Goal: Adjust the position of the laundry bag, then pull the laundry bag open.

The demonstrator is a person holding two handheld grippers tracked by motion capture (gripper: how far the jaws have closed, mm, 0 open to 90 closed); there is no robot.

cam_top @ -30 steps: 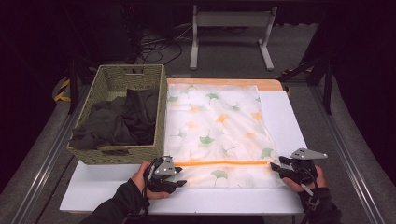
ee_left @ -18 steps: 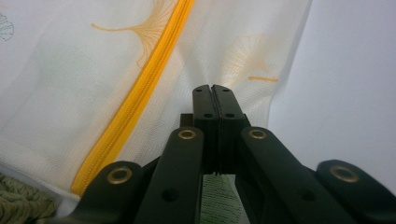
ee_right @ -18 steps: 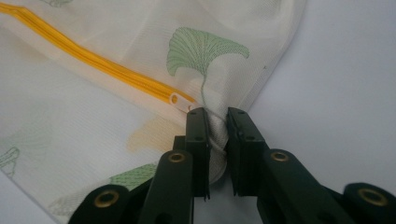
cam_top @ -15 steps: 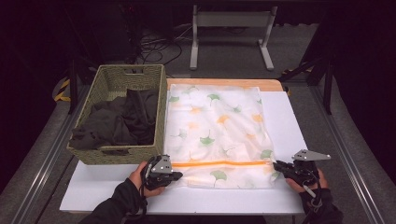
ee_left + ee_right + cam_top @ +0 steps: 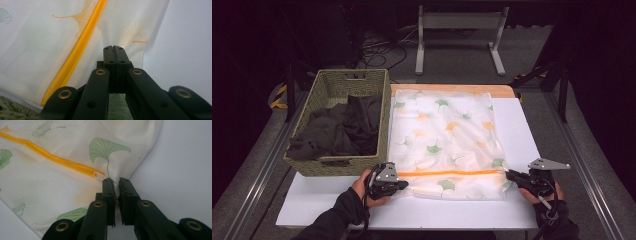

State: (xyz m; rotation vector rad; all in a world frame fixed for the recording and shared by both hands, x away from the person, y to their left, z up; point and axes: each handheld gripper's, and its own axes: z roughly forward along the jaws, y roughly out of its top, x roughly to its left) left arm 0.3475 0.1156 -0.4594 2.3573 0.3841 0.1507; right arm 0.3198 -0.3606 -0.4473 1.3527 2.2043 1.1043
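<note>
A white mesh laundry bag [image 5: 447,140] printed with green and orange leaves lies flat on the white table [image 5: 517,120]. An orange zipper [image 5: 452,173] runs across it near the front edge. My left gripper [image 5: 404,184] is at the bag's near-left corner. In the left gripper view it [image 5: 115,47] is shut on the mesh just right of the zipper [image 5: 77,47]. My right gripper [image 5: 508,174] is at the bag's right edge. Its jaws [image 5: 117,180] pinch a fold of mesh beside the zipper's end [image 5: 98,175].
A woven basket [image 5: 337,82] holding dark clothes [image 5: 342,127] stands against the bag's left side. A wooden board edge [image 5: 452,88] shows beyond the bag. A metal stand [image 5: 459,30] is on the floor behind the table. Bare white table lies right of the bag.
Both hands stay at the bag's near corners. The right gripper has drifted slightly right and toward me; the left has barely moved.
</note>
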